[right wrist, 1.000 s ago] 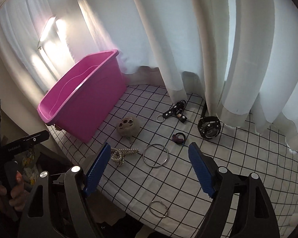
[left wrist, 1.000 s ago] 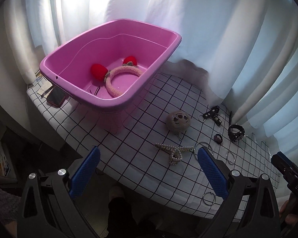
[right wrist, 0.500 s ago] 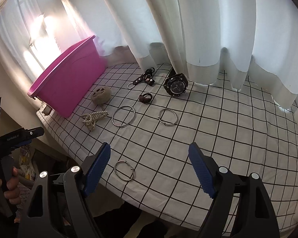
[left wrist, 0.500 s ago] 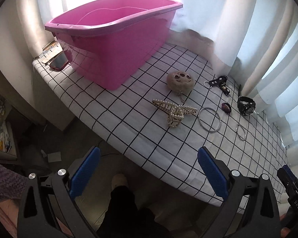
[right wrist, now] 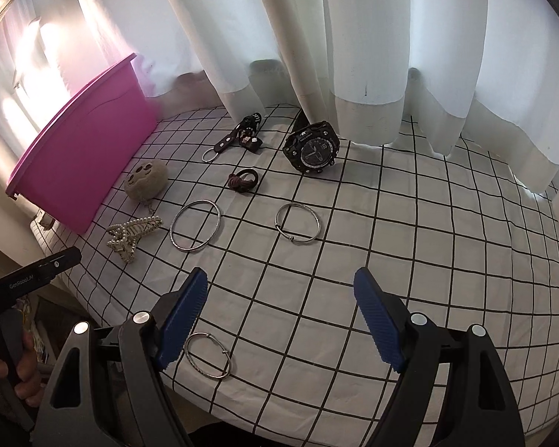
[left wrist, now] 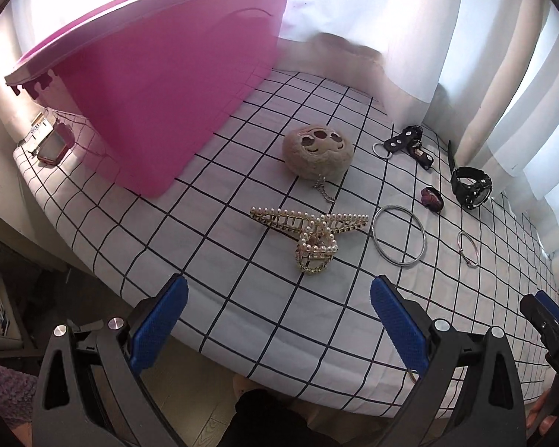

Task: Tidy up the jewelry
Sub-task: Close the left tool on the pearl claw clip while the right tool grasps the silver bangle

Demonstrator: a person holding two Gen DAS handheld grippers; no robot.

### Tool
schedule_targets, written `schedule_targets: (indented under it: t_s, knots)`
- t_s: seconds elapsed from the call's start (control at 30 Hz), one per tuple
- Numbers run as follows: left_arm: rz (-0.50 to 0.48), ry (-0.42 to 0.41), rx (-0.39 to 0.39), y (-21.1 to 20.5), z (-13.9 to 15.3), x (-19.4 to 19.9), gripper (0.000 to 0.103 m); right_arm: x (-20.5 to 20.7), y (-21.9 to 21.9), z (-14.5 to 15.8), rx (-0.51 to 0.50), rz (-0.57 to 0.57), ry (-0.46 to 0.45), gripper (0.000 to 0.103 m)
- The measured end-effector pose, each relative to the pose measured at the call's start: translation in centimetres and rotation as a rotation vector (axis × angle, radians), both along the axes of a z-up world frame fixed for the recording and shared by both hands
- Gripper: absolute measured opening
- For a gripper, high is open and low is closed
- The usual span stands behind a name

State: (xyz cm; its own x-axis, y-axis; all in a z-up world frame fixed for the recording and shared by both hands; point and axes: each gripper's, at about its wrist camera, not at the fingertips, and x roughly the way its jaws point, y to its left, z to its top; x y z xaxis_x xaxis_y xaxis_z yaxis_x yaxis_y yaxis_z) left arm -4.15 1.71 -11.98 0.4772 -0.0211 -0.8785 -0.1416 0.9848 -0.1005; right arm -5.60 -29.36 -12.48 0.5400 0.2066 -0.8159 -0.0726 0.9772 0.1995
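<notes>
**Both claws released above the desk, jewelry waiting**

Your left claw (left wrist: 277, 316) stands wide apart and grips nothing; just ahead of it lies the pearl hair clip (left wrist: 311, 232) on the checked desk (left wrist: 212, 260). Your right claw (right wrist: 279, 318) is likewise released and bare, with a small thin ring (right wrist: 208, 354) touching the cloth just beside its left finger.

Farther out you see 2 more hoops, the large bangle (right wrist: 195, 230) and the wire bangle (right wrist: 298, 222), then the dark hair tie (right wrist: 243, 180), the plush charm (right wrist: 146, 180), the black key strap (right wrist: 238, 136) and the black watch (right wrist: 311, 148). The pink bin (left wrist: 160, 89) stands at the left.

The hoops look light, stiff and slick, lying flat, so pinch across the rim. The clip looks rigid but its pearls seem fragile; take it by the hinge body. The watch seems heaviest; grip its case.
</notes>
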Motion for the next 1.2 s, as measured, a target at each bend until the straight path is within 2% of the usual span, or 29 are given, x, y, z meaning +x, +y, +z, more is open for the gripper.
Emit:
schedule_targets:
  t_s: [0.07,0.13,0.4,0.67,1.07,1.2]
  knots:
    - [-0.001,0.009,0.011,-0.2,-1.0,0.9,0.097,0.5,0.3,-0.7,-0.01,-0.002,0.003,0.077]
    - [0.004,0.012,0.02,-0.3,-1.8,1.6,0.097,1.2,0.5,-1.6,-0.027,0.006,0.021,0.084]
    - [0.035,0.026,0.05,-0.8,-4.5,3.3,0.097,3.3,0.7,-4.8,-0.107,0.049,0.038,0.084]
    - [0.035,0.016,0.086,-2.0,-6.4,4.4,0.097,5.1,0.5,-7.0,-0.134,0.077,0.022,0.084]
    - [0.046,-0.021,0.096,-1.9,-7.5,4.9,0.097,7.7,0.9,-8.2,-0.169,0.101,-0.027,0.084]
    - [0.052,-0.045,0.106,-2.0,-7.6,5.2,0.098,8.5,0.8,-8.5,-0.168,0.102,-0.041,0.092]
